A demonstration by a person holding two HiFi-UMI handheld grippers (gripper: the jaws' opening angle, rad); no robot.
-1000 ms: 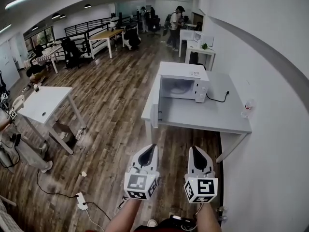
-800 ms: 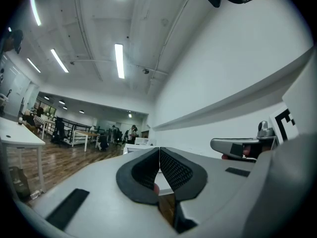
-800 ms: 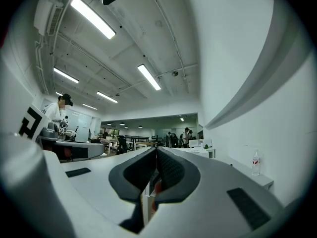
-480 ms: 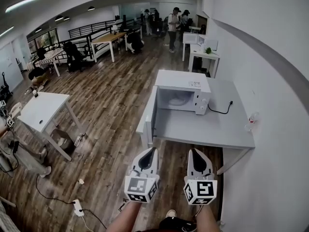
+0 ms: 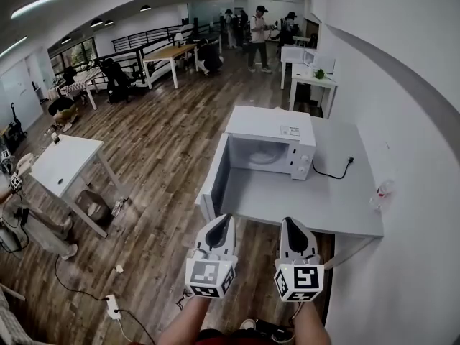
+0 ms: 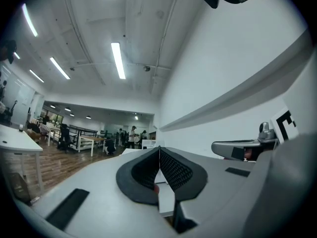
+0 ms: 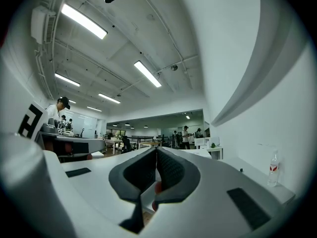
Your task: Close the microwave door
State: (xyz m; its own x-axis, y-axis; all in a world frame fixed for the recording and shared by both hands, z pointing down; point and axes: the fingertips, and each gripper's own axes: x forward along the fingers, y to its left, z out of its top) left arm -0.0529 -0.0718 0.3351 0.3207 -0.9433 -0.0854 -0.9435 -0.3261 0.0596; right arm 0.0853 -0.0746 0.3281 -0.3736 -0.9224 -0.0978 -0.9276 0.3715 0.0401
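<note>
A white microwave stands on a grey table by the right wall. Its door hangs wide open toward me, and the cavity is empty. My left gripper and right gripper are held side by side just short of the table's near edge, both shut with nothing between the pads. In the left gripper view the jaws meet in a thin line. The right gripper view shows the same closed line on the right gripper.
A black cord runs from the microwave across the table. A plastic bottle stands near the wall. A small white table and floor cables lie to the left. People and desks fill the far room.
The microwave and table have come closer and lower in the head view. Both grippers have advanced with me and now reach the table's near edge. Both stay shut.
</note>
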